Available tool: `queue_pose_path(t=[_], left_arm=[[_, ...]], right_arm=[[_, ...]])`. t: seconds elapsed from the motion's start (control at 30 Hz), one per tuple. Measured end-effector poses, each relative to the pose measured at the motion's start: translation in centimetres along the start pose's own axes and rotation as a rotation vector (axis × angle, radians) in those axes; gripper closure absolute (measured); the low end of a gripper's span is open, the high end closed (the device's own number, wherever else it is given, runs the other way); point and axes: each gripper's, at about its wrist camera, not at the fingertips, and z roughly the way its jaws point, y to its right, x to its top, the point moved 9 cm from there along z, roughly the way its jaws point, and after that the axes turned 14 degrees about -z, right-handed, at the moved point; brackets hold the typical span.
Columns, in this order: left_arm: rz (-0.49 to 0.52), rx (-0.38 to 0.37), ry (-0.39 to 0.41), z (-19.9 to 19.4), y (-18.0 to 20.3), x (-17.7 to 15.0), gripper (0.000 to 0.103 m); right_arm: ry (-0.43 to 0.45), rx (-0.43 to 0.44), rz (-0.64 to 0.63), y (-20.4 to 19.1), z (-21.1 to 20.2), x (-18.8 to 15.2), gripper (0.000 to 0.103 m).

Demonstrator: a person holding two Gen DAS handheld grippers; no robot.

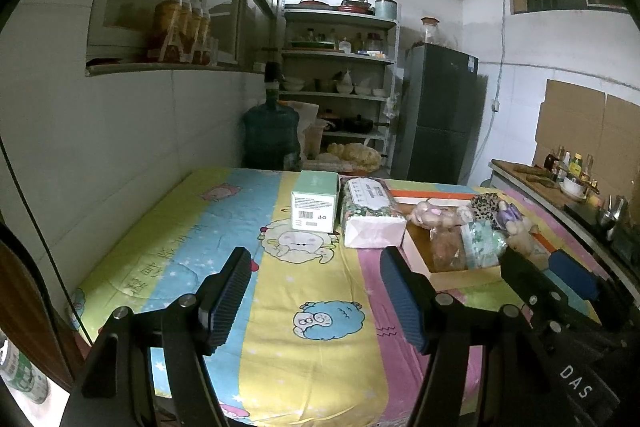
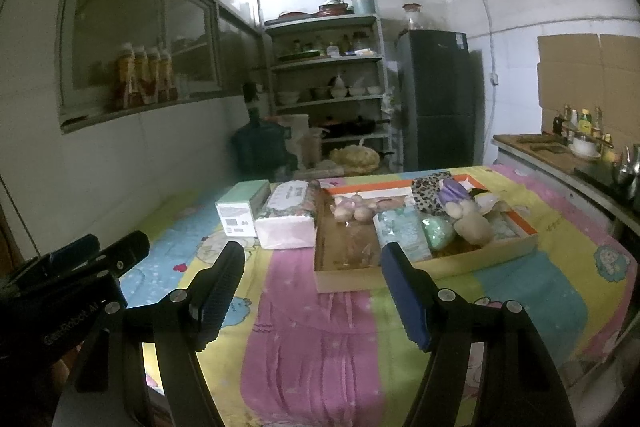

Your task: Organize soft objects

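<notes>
A shallow cardboard tray point(image 2: 424, 269) with an orange rim sits on the cartoon-print cloth. In it lie soft things: a pink plush point(image 2: 352, 209), a leopard-print pouch point(image 2: 428, 195), a purple plush point(image 2: 454, 191), a beige plush toy point(image 2: 472, 223) and pale green packets point(image 2: 404, 231). The tray also shows in the left wrist view point(image 1: 460, 269). A soft tissue pack point(image 2: 286, 221) and a mint green box point(image 2: 240, 213) lie left of the tray, and also show as the pack point(image 1: 370, 213) and the box point(image 1: 314, 205). My left gripper point(image 1: 316, 291) is open and empty above the cloth. My right gripper point(image 2: 312, 287) is open and empty before the tray.
A wall runs along the table's left side. A water jug point(image 1: 272, 137), metal shelves point(image 1: 340, 75) and a dark fridge point(image 1: 438, 115) stand behind the table. A counter point(image 2: 560, 157) with bottles and a bowl runs along the right.
</notes>
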Motion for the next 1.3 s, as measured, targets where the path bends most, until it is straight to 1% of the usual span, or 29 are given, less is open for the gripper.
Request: queue_pose_path(t=[0.3,1.3], left_arm=[[0.006,-0.002,-0.001,0.10,0.32,-0.07,0.037],[0.013,0.001,-0.005,0.38,0.60,-0.17,0.037]], right_arm=[[0.003,-0.009,0.004,0.85,-0.22,-0.23,0.030],[0.003,-0.008,0.001,0.87,-0.35,-0.27,0.030]])
